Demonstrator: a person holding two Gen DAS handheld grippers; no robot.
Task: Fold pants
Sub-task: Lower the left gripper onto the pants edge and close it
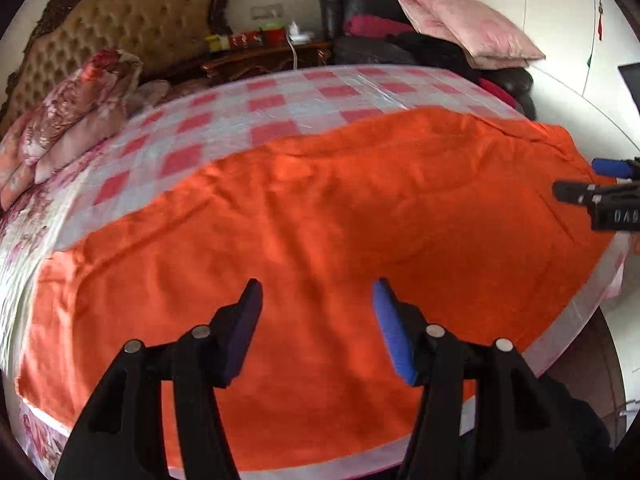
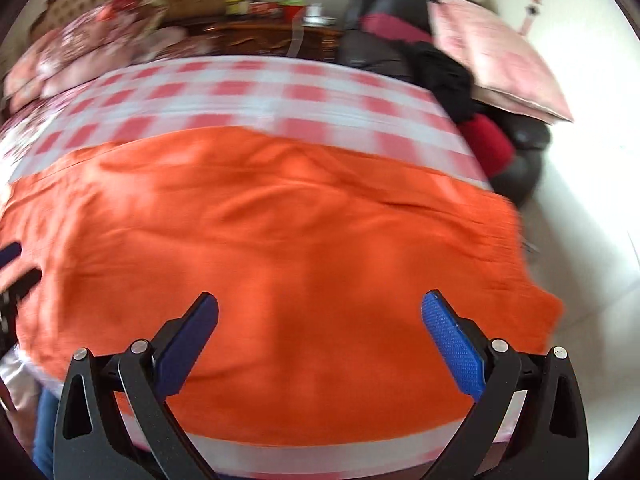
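Note:
The orange pants (image 1: pixel 320 220) lie spread flat across the bed, reaching from the left edge to the right edge. They also fill the middle of the right wrist view (image 2: pixel 280 240). My left gripper (image 1: pixel 318 296) is open and empty, hovering just above the pants near the front edge. My right gripper (image 2: pixel 320 312) is open and empty, above the right part of the pants; it shows at the right edge of the left wrist view (image 1: pixel 600 184). The left gripper's fingers (image 2: pixel 12 264) show at the left edge of the right wrist view.
A pink and white checked sheet (image 1: pixel 248 108) covers the bed beyond the pants. Folded floral bedding (image 1: pixel 68 124) lies at the left by a tufted headboard (image 1: pixel 132 28). A pink pillow (image 1: pixel 468 28) sits on dark clothes at the back right. A wooden nightstand (image 1: pixel 268 60) stands behind.

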